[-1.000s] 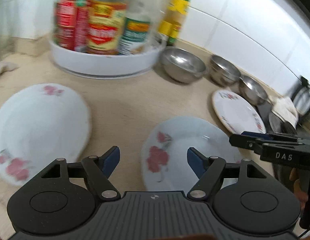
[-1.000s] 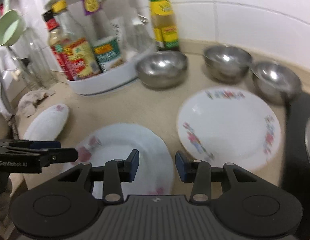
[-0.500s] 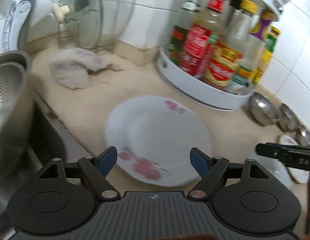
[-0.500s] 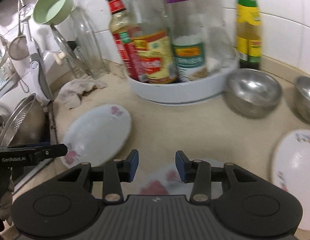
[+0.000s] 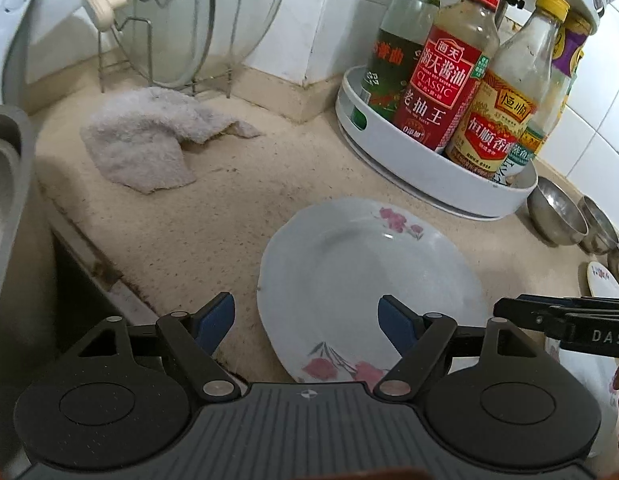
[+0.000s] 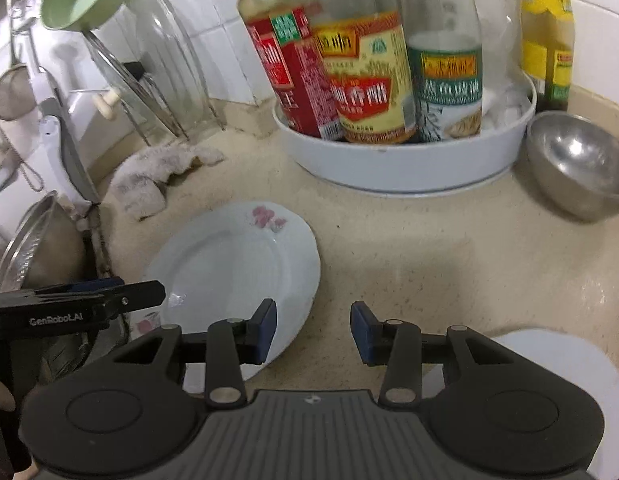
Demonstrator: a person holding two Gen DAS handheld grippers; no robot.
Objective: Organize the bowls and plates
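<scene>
A white plate with pink flowers (image 5: 365,280) lies flat on the beige counter; it also shows in the right wrist view (image 6: 233,272). My left gripper (image 5: 307,322) is open and empty, hovering over the plate's near left rim. My right gripper (image 6: 312,332) is open and empty, just right of that plate. A second white plate (image 6: 565,364) lies at the lower right. Steel bowls (image 5: 557,216) stand right of the condiment tray; one shows in the right wrist view (image 6: 577,168). A third flowered plate (image 5: 603,280) lies far right.
A white round tray of sauce bottles (image 5: 429,168) stands at the back by the tiled wall. A crumpled grey cloth (image 5: 149,140) lies at left before a rack of glass lids (image 5: 165,28). A sink with a steel colander (image 6: 37,248) lies beyond the counter's left edge.
Both grippers have swung left, away from the two right-hand plates, toward the leftmost plate. Both jaws stayed open and empty.
</scene>
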